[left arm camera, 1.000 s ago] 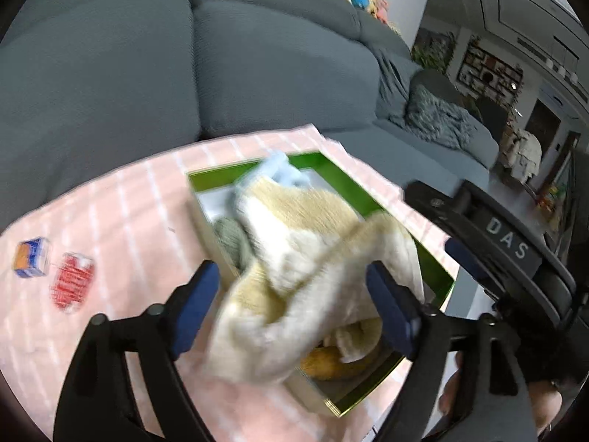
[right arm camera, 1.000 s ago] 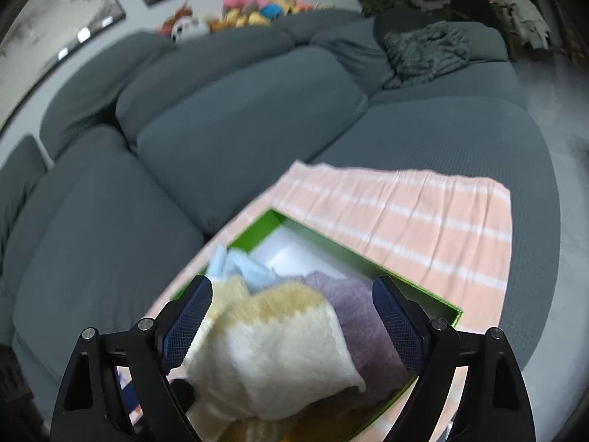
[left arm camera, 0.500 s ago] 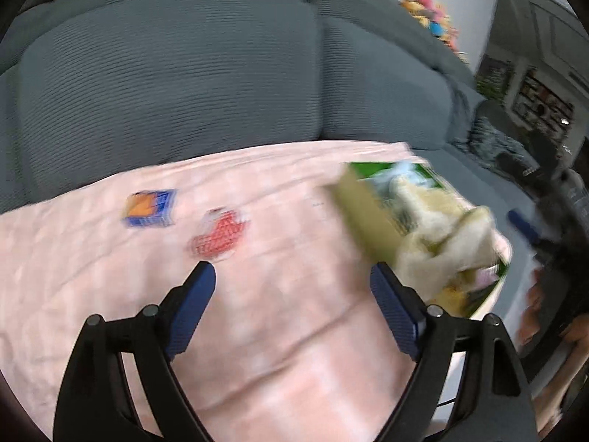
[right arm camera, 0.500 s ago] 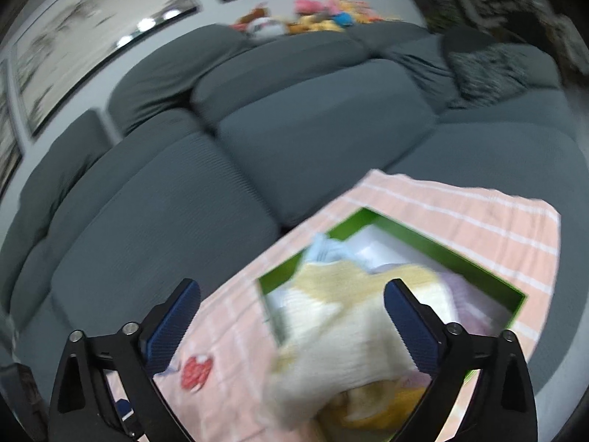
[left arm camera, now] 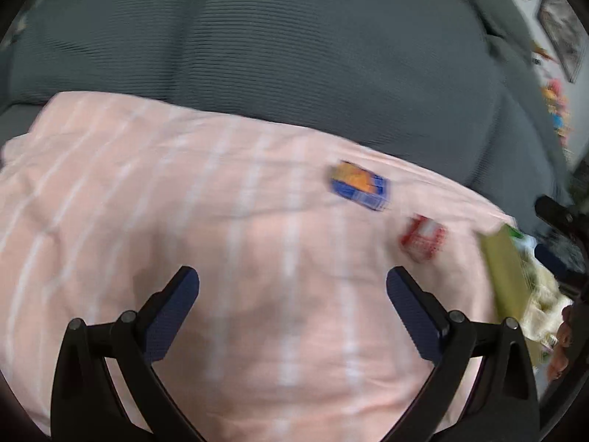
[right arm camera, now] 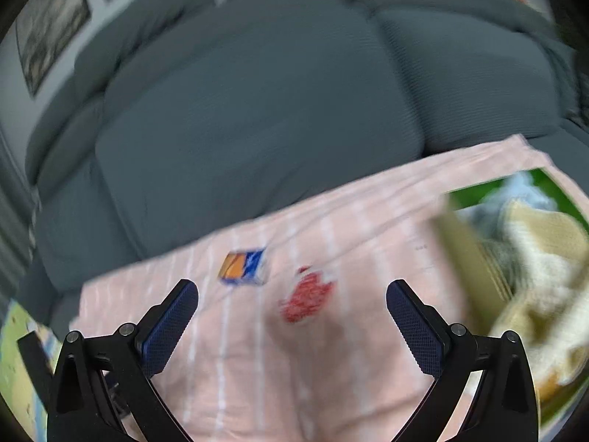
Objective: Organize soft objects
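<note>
Left wrist: we're low over the pink striped cloth (left arm camera: 257, 258), facing the grey sofa (left arm camera: 294, 55).
Right wrist: same deal, sofa behind, green box (right arm camera: 515, 258) at right.
Shared: we both catch the blue-orange packet (left arm camera: 359, 186) and red packet (left arm camera: 421, 237).

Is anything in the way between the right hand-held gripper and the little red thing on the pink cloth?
Nothing visible. The right hand-held gripper is open, and only bare pink cloth lies before the red packet. The blue-and-orange packet sits off to its left, apart.
</note>
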`<state>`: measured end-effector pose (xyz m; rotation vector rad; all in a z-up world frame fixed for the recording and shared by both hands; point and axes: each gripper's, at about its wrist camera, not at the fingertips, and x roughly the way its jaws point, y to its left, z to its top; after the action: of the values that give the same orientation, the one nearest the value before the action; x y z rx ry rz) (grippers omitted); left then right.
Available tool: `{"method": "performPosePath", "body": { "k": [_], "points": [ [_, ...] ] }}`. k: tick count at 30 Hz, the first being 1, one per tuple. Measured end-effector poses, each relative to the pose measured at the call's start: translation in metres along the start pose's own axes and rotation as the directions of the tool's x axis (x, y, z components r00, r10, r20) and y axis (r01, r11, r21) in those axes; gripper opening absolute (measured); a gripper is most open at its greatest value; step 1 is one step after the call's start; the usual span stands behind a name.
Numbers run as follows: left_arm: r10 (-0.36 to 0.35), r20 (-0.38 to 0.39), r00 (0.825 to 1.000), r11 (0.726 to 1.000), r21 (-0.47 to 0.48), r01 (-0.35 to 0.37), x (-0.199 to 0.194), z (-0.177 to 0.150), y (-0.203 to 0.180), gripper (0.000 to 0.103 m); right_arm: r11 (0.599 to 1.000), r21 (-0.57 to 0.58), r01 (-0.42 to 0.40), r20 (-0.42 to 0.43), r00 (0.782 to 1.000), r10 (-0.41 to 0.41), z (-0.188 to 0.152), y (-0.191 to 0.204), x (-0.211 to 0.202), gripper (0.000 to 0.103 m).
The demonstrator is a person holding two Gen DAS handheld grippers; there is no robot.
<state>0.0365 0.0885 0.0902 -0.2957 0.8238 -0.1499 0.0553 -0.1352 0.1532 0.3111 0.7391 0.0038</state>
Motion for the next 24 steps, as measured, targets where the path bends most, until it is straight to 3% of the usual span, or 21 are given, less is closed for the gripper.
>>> {"method": "performPosePath", "body": {
  "k": [4,7,11,14,16,18,20,22,24],
  "points": [
    [0.116,-0.009,0.993,0.992,-0.042,-0.117,0.009,0.005,0.021,0.102,1.000,-0.015,-0.015,-0.155,0.988,0.012,0.010,0.046,0.078,0.103],
    [0.149,-0.019,0.989,0.985,-0.084,-0.150,0.010,0.008,0.035,0.101,0.999,-0.035,0.037,-0.256,0.966,-0.045,0.012,0.071,0.139,0.103],
    [0.120,-0.028,0.992,0.984,-0.133,-0.122,0.007,0.011,0.050,0.101,0.972,-0.163,0.172,-0.290,0.933,-0.214,0.009,0.096,0.199,0.103],
    [0.094,-0.029,0.995,0.984,-0.152,-0.097,0.006,0.014,0.054,0.101,0.972,-0.147,0.185,-0.333,0.916,-0.225,0.004,0.093,0.226,0.102],
    [0.089,-0.029,0.996,0.983,-0.159,-0.092,0.006,0.015,0.056,0.101,0.971,-0.140,0.193,-0.341,0.911,-0.230,-0.001,0.088,0.231,0.093],
    [0.091,-0.035,0.995,0.981,-0.167,-0.096,0.007,0.017,0.057,0.101,0.953,-0.196,0.230,-0.289,0.915,-0.281,-0.006,0.090,0.224,0.076],
    [0.085,-0.040,0.996,0.980,-0.177,-0.091,0.007,0.018,0.058,0.102,0.954,-0.219,0.204,-0.284,0.922,-0.263,-0.011,0.093,0.210,0.076],
    [0.083,-0.041,0.996,0.979,-0.184,-0.089,0.007,0.019,0.060,0.102,0.967,-0.230,0.105,-0.295,0.940,-0.173,-0.017,0.093,0.187,0.076],
    [0.085,-0.039,0.996,0.979,-0.182,-0.090,0.006,0.019,0.059,0.102,0.968,-0.244,0.063,-0.296,0.945,-0.136,-0.025,0.093,0.159,0.076]
  ]
}}
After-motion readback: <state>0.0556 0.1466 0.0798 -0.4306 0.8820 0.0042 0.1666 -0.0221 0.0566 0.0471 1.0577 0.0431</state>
